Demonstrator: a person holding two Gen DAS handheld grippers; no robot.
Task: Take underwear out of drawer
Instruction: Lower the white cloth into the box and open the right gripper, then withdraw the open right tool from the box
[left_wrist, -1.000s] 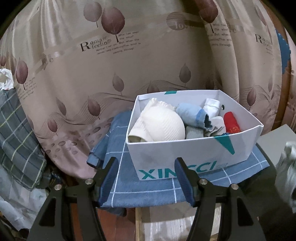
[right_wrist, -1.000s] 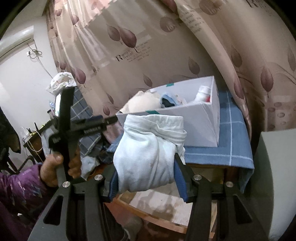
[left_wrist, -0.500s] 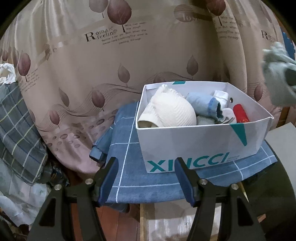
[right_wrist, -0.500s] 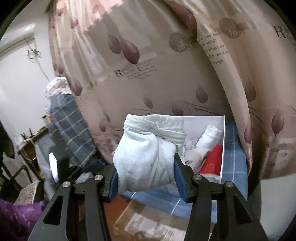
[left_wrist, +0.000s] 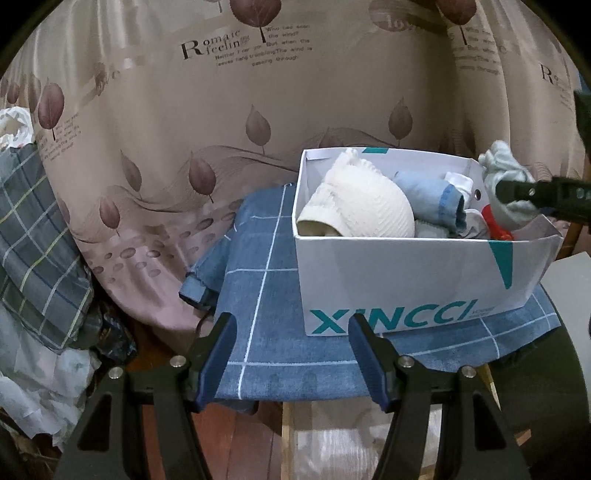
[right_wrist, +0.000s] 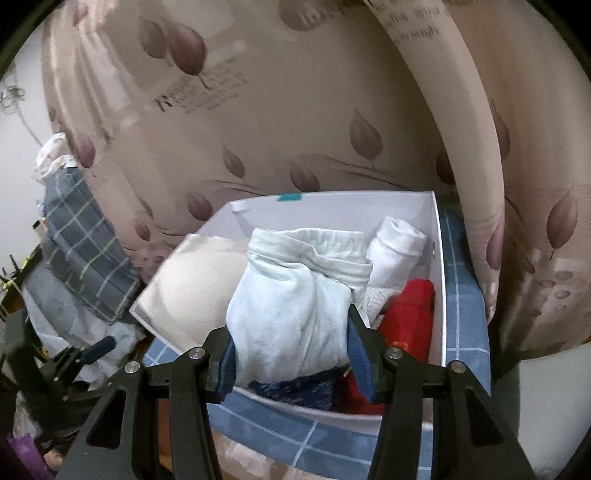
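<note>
Underwear (right_wrist: 291, 306), soft crumpled pale cotton, bulges between right tool's (right_wrist: 291, 356) pads; left tool (left_wrist: 290, 360) wide.

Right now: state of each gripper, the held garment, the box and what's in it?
Left gripper: open, empty, short of the box.
Right gripper: shut on pale underwear, above the box.
Pale underwear: bunched, clamped between the pads.
White box: open-topped, standing on the blue checked cloth.
Cream bra: in the box, left end.
Red item: in the box, right end.
</note>
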